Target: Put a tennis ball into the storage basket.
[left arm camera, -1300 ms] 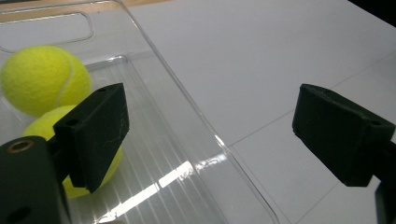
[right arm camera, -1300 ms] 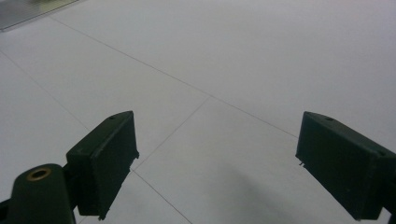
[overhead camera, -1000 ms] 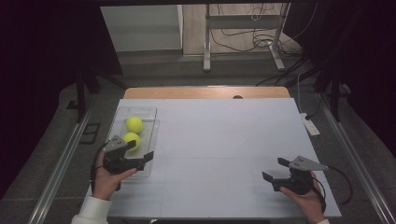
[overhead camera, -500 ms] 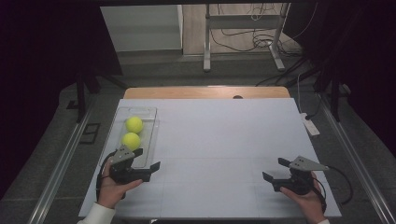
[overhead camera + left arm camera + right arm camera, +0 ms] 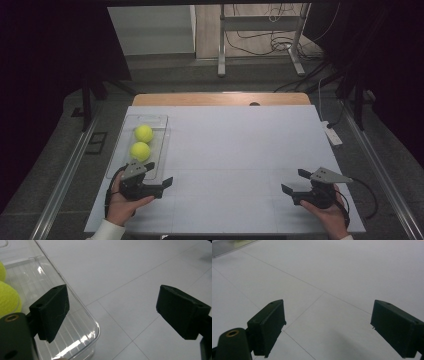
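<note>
Two yellow tennis balls (image 5: 143,133) (image 5: 140,151) lie in a clear plastic tray (image 5: 162,119) on the left of the white table. My left gripper (image 5: 159,174) sits at the tray's near end, just short of the nearer ball, open and empty. In the left gripper view the left gripper (image 5: 117,310) has its left jaw over the tray's corner (image 5: 95,327), and the nearer ball (image 5: 7,300) sits at the left edge. My right gripper (image 5: 294,181) rests near the table's front right. In the right gripper view the right gripper (image 5: 327,325) is open over bare table.
The white table top (image 5: 240,150) spreads wide between the two hands. A white power strip (image 5: 331,134) lies at its right edge. A metal stand (image 5: 260,35) and cables sit on the floor beyond the table's far edge.
My left gripper has drawn back a little from the nearer ball toward the table's front edge and slightly right, jaws still open. The right gripper has stayed put.
</note>
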Demonstrator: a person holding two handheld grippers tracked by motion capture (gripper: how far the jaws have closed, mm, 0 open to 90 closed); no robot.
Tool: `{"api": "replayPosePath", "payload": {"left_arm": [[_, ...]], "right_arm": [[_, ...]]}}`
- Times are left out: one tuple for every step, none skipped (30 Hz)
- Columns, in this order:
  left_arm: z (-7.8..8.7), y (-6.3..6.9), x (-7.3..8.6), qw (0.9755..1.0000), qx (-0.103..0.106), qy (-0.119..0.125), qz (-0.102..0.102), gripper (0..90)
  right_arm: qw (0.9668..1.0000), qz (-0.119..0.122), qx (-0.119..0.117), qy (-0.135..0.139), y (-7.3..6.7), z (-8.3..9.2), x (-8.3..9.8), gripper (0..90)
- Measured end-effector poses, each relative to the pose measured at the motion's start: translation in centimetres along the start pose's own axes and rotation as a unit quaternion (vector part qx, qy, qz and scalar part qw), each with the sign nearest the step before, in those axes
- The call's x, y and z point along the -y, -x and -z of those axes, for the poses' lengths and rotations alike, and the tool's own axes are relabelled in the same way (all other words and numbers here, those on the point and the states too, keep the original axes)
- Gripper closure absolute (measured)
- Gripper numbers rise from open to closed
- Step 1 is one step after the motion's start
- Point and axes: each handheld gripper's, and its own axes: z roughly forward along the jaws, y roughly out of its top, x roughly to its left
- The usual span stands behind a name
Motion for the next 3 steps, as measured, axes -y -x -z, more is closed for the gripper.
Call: {"api": "replayPosePath", "payload": {"left_arm": [[0.0,0.0,0.0,1.0,0.0,0.0,0.0,12.6],[0.0,0.03,-0.02,1.0,0.0,0.001,0.0,12.6],[-0.04,0.08,-0.01,1.0,-0.002,0.002,0.0,12.6]], "right_arm": [[1.0,0.0,0.0,0.0,0.0,0.0,0.0,12.2],[1.0,-0.004,-0.002,0.001,0.06,-0.02,-0.01,12.2],[1.0,-0.006,-0.004,0.002,0.13,-0.05,-0.02,12.2]]}}
